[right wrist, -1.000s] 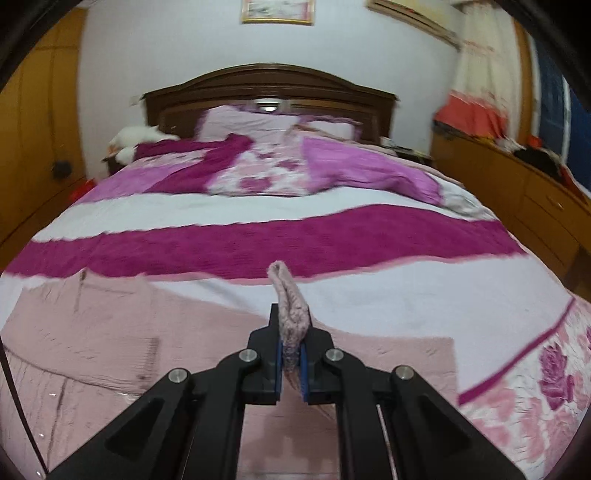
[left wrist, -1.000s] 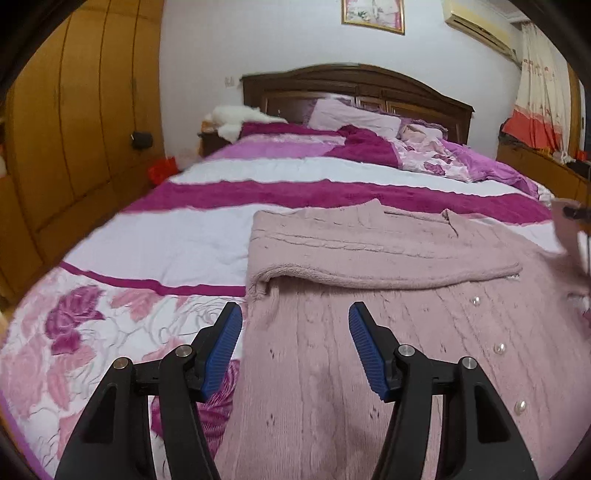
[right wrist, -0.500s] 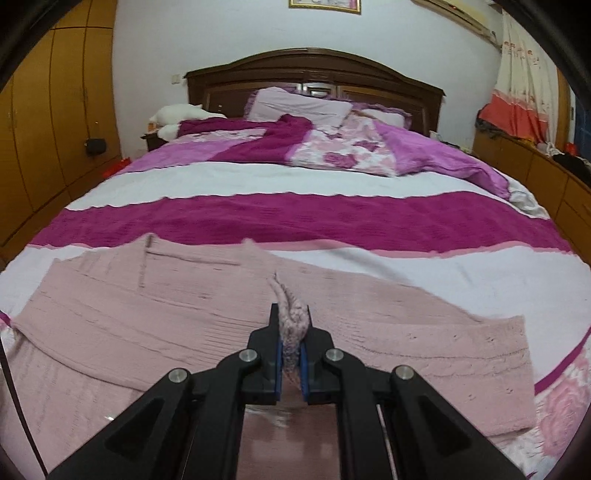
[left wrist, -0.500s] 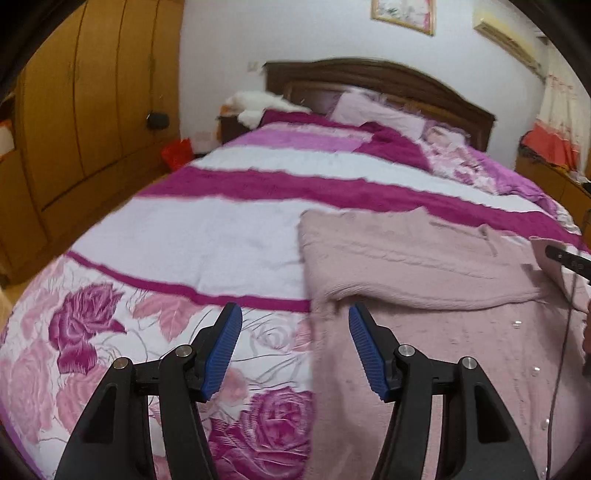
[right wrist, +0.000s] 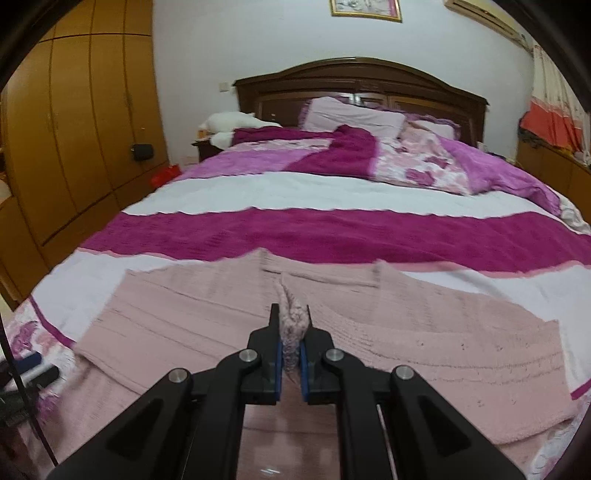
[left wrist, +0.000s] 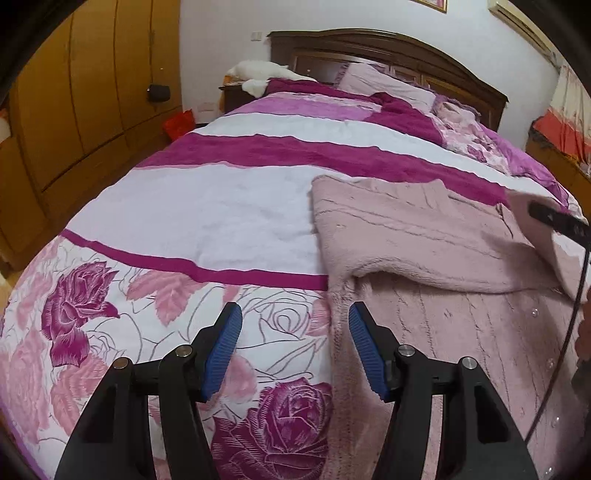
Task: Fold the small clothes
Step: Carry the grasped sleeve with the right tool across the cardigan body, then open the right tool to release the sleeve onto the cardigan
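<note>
We see the right hand-held gripper (right wrist: 291, 325) clamped on a bunched fold of the pink knit cardigan (right wrist: 424, 328). The left hand-held gripper (left wrist: 295, 347) stands partly open, holding nothing, the cardigan's edge at its 3 o'clock. The cardigan lies on the bed (left wrist: 207, 206), headboard (right wrist: 362, 74) at 12 o'clock.

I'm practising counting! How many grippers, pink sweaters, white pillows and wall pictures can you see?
Grippers: 2, the left gripper and the right gripper
Pink sweater: 1
White pillow: 1
Wall picture: 1
Total: 5
</note>
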`<state>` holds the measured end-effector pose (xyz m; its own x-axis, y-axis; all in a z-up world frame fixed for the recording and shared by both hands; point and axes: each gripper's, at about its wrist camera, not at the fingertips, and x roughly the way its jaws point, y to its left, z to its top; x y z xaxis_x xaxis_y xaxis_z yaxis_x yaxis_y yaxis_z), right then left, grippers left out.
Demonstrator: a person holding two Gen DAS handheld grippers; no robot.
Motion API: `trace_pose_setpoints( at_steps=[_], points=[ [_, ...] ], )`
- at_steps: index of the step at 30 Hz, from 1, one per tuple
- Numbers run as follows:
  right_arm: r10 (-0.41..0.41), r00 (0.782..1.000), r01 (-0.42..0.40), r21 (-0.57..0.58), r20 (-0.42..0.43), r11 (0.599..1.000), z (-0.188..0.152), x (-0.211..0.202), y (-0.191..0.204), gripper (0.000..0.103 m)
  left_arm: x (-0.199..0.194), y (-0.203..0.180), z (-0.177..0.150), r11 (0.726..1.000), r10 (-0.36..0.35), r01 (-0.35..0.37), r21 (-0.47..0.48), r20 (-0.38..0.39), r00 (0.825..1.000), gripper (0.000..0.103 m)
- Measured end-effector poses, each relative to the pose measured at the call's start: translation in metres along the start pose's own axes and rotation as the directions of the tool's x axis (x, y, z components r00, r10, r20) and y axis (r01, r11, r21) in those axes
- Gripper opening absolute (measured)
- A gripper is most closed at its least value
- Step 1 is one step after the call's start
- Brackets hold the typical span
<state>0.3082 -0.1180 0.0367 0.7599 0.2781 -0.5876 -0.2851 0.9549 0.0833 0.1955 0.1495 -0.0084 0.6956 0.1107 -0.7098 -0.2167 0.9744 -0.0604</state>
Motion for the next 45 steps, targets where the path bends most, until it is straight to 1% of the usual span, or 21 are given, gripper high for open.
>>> trace_pose_setpoints(
  at_steps=[4,6,9,11,14,21,28,29,30,31,32,33,35,37,42,44,45],
  points=[
    [0.055,0.998,-0.054,-0.035,0.009,0.998,0.004,0.006,0.033,0.007,-0.002,0.004,0.002,0.996,-0.067,0.066,-0.057,-0.017,0.998,0.037],
    [0.075,0.997,-0.074,-0.054,0.014,0.996,0.004,0.009,0.048,0.007,-0.002,0.004,0.003,0.995,-0.081,0.08,-0.065,-0.015,0.997,0.037],
    [0.112,0.994,-0.111,-0.079,0.011,0.991,0.001,0.015,0.071,0.007,0.0,0.002,0.003,0.998,-0.054,0.053,-0.046,-0.017,0.998,0.037],
    [0.128,0.992,-0.127,-0.092,-0.003,0.988,-0.001,0.02,0.081,0.007,0.002,0.001,0.002,0.998,-0.054,0.052,-0.041,-0.027,0.998,0.037],
    [0.13,0.991,-0.131,-0.141,-0.021,0.981,-0.007,0.028,0.097,0.007,0.006,-0.001,0.002,0.998,-0.05,0.049,-0.033,-0.045,0.998,0.037],
    [0.183,0.981,-0.189,-0.143,-0.057,0.971,-0.016,0.035,0.1,0.007,0.012,-0.003,0.0,0.999,-0.042,0.04,-0.027,-0.068,0.997,0.037],
    [0.198,0.977,-0.207,-0.135,-0.078,0.969,-0.02,0.041,0.1,0.01,0.013,-0.007,-0.002,0.999,-0.045,0.044,-0.013,-0.076,0.996,0.037],
    [0.205,0.976,-0.214,-0.138,-0.078,0.967,-0.02,0.041,0.101,0.012,0.013,-0.007,-0.002,0.999,-0.047,0.046,-0.01,-0.074,0.996,0.037],
    [0.213,0.974,-0.222,-0.141,-0.079,0.965,-0.02,0.041,0.101,0.02,0.012,-0.007,-0.002,0.999,-0.05,0.05,-0.007,-0.07,0.996,0.037],
    [0.22,0.972,-0.23,-0.136,-0.083,0.964,-0.02,0.041,0.101,0.039,0.011,-0.007,-0.001,0.999,-0.055,0.054,-0.004,-0.066,0.996,0.037],
    [0.223,0.971,-0.232,-0.13,-0.086,0.964,-0.019,0.041,0.1,0.051,0.011,-0.008,-0.001,0.998,-0.057,0.057,-0.003,-0.065,0.996,0.037],
    [0.223,0.971,-0.232,-0.119,-0.084,0.965,-0.018,0.04,0.099,0.068,0.011,-0.008,-0.001,0.998,-0.058,0.058,-0.003,-0.066,0.996,0.037],
    [0.215,0.976,-0.218,-0.114,-0.04,0.969,-0.016,0.03,0.093,0.069,0.01,-0.008,-0.001,0.998,-0.063,0.063,-0.003,-0.066,0.996,0.037],
    [0.191,0.981,-0.191,-0.122,-0.014,0.974,-0.012,0.022,0.087,0.069,0.01,-0.01,-0.002,0.998,-0.069,0.069,-0.002,-0.068,0.995,0.037],
    [0.18,0.984,-0.18,-0.115,-0.016,0.977,-0.007,0.0,0.064,0.069,0.013,-0.015,-0.004,0.995,-0.1,0.1,-0.006,-0.085,0.991,0.037],
    [0.195,0.981,-0.195,-0.115,-0.015,0.974,-0.01,-0.012,0.054,0.07,0.011,-0.017,-0.005,0.994,-0.111,0.111,-0.007,-0.075,0.991,0.037],
    [0.221,0.975,-0.221,-0.114,-0.02,0.969,-0.014,-0.02,0.047,0.07,0.01,-0.019,-0.006,0.993,-0.121,0.122,0.0,-0.07,0.99,0.037]
  ],
)
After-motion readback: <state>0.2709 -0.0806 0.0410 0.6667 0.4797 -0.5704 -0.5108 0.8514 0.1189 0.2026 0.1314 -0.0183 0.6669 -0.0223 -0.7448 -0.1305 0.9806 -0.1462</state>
